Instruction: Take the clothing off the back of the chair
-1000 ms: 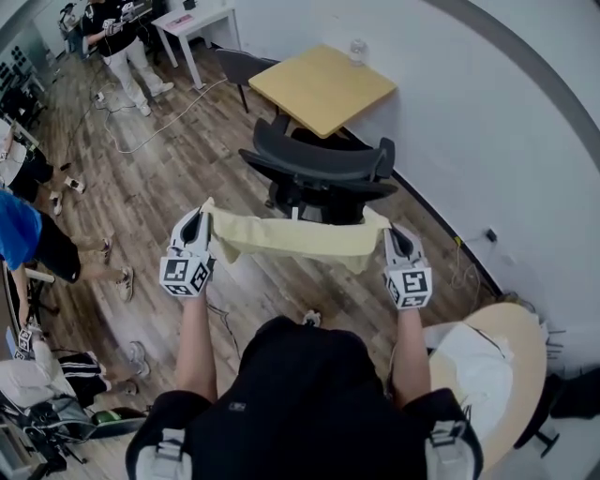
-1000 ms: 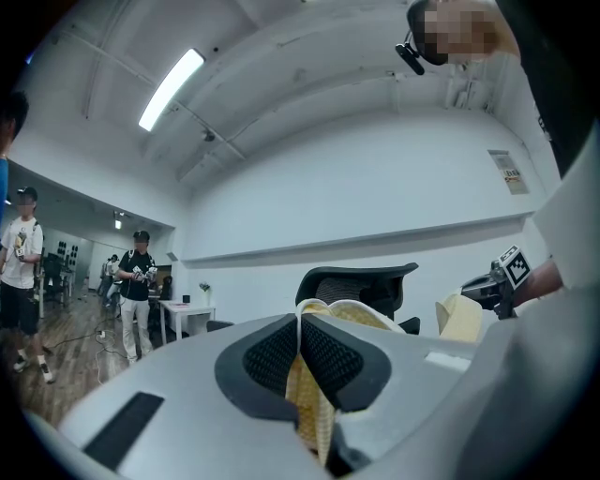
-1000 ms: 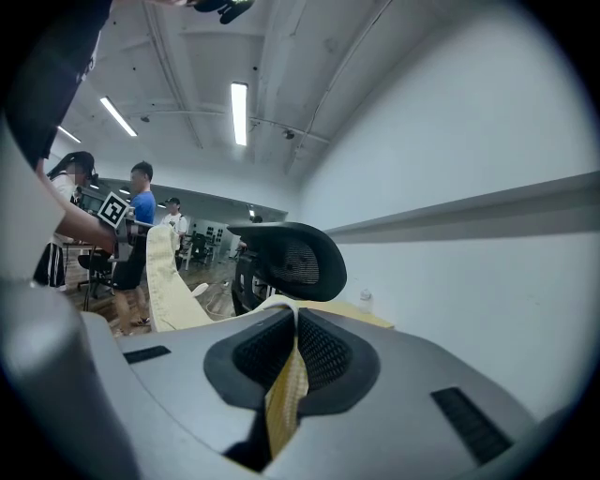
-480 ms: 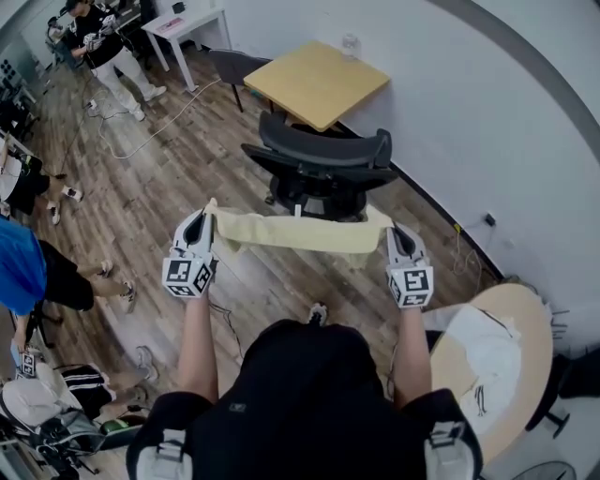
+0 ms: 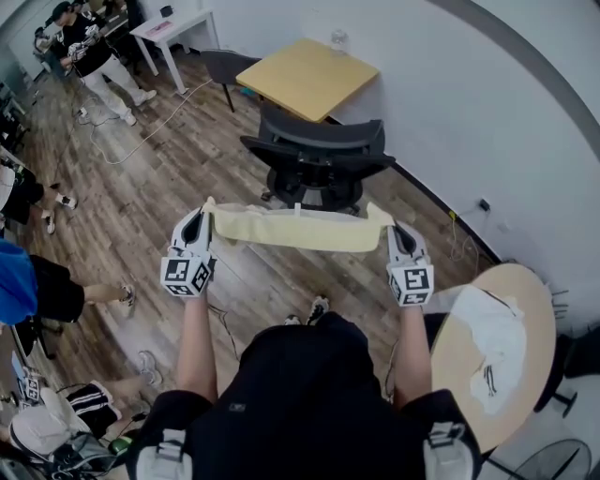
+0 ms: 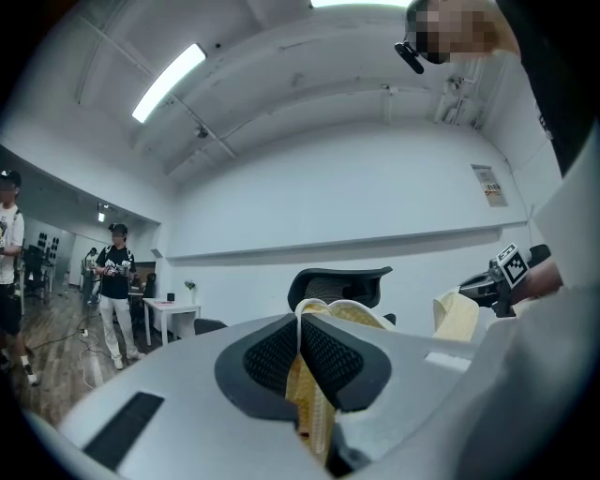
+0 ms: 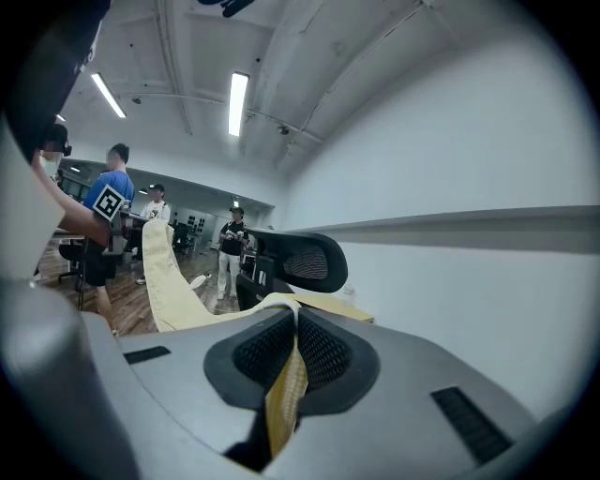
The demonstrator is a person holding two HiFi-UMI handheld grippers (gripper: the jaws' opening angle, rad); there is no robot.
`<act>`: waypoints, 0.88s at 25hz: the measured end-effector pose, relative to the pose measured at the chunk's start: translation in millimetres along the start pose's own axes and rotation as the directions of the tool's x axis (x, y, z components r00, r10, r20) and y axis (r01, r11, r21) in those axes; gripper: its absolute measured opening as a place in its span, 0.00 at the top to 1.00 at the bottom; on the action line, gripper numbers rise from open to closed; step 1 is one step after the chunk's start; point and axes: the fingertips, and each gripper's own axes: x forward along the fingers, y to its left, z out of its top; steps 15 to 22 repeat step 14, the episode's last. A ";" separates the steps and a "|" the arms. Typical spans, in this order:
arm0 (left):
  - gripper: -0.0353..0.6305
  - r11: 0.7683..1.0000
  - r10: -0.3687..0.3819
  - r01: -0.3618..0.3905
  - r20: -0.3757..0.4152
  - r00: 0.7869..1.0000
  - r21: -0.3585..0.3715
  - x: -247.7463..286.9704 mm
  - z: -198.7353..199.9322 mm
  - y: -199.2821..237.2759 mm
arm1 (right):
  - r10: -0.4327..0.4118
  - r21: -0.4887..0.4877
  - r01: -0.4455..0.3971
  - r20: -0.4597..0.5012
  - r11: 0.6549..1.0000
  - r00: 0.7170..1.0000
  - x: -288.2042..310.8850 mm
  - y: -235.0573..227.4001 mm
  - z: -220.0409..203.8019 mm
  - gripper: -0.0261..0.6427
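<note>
A pale yellow garment (image 5: 295, 230) hangs stretched between my two grippers, clear of the black office chair (image 5: 319, 159) that stands beyond it. My left gripper (image 5: 200, 222) is shut on the cloth's left end, and the fabric (image 6: 309, 403) shows pinched between its pads. My right gripper (image 5: 395, 234) is shut on the right end, with the yellow cloth (image 7: 286, 389) clamped in its jaws. The chair's mesh back (image 7: 300, 258) appears bare in the right gripper view and also in the left gripper view as a dark chair back (image 6: 339, 281).
A square wooden table (image 5: 305, 77) stands behind the chair by the white wall. A round table (image 5: 525, 309) carrying a white cloth (image 5: 492, 342) is at my right. Several people (image 5: 89, 52) stand on the wood floor at left, with cables and a white desk (image 5: 173, 28).
Both grippers have drawn back from the chair with the yellow garment stretched between them. The chair and wooden table now sit farther up the head view.
</note>
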 end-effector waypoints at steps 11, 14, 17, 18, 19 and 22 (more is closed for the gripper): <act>0.93 1.000 -0.020 0.020 0.006 1.000 -0.003 -18.3 -11.1 -1.4 | -0.028 -0.004 0.028 -0.007 1.000 1.000 -23.2 15.5 -13.8 0.95; 0.93 1.000 -0.015 0.015 0.009 1.000 -0.003 -19.2 -6.3 4.4 | -0.032 -0.016 0.032 0.020 0.999 0.999 -21.3 15.8 -5.5 0.95; 0.93 1.000 -0.015 0.015 0.009 1.000 -0.003 -19.2 -6.3 4.4 | -0.032 -0.016 0.032 0.020 0.999 0.999 -21.3 15.8 -5.5 0.95; 0.93 1.000 -0.015 0.015 0.009 1.000 -0.003 -19.2 -6.3 4.4 | -0.032 -0.016 0.032 0.020 0.999 0.999 -21.3 15.8 -5.5 0.95; 0.93 1.000 -0.015 0.015 0.009 1.000 -0.003 -19.2 -6.3 4.4 | -0.032 -0.016 0.032 0.020 0.999 0.999 -21.3 15.8 -5.5 0.95; 0.93 1.000 -0.015 0.015 0.009 1.000 -0.003 -19.2 -6.3 4.4 | -0.032 -0.016 0.032 0.020 0.999 0.999 -21.3 15.8 -5.5 0.95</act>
